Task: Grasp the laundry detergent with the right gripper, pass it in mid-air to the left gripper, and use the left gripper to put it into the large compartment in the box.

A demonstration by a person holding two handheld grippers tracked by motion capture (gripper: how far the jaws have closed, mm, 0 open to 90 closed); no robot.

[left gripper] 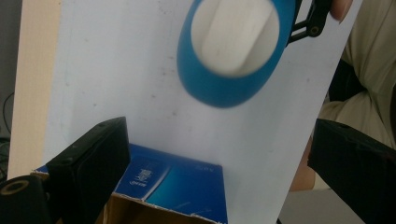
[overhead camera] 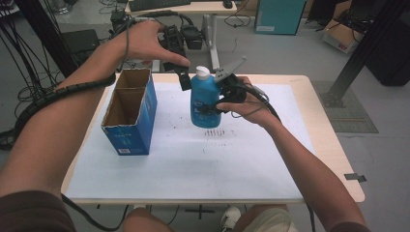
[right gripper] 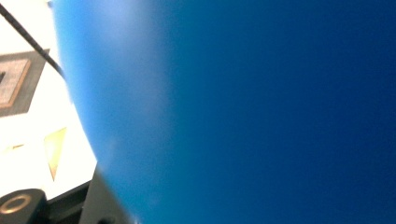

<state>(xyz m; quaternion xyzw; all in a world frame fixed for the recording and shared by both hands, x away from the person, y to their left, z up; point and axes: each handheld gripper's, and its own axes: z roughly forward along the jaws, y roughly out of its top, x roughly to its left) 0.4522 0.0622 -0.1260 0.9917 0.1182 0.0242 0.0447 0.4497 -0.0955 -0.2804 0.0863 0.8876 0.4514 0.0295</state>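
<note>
A blue bottle (overhead camera: 203, 96) with a white cap (overhead camera: 202, 72) hangs upright above the middle of the white table sheet (overhead camera: 193, 159). My right gripper (overhead camera: 212, 106) is shut on the bottle's body from its right side. In the right gripper view the bottle's blue wall (right gripper: 257, 112) sits right against the lens. My left gripper (overhead camera: 184, 81) hovers open just left of the cap, pointing down. Seen from above in the left gripper view, the bottle (left gripper: 219, 91) and its cap (left gripper: 233, 37) lie beyond my open left gripper (left gripper: 217, 135).
An open blue cardboard box (overhead camera: 129, 113) stands on the left of the sheet, also under the left jaw (left gripper: 173, 186). Behind the table are a desk leg (overhead camera: 211, 34), cables, and a teal box (overhead camera: 278, 17). A black post (overhead camera: 367, 43) rises at the right.
</note>
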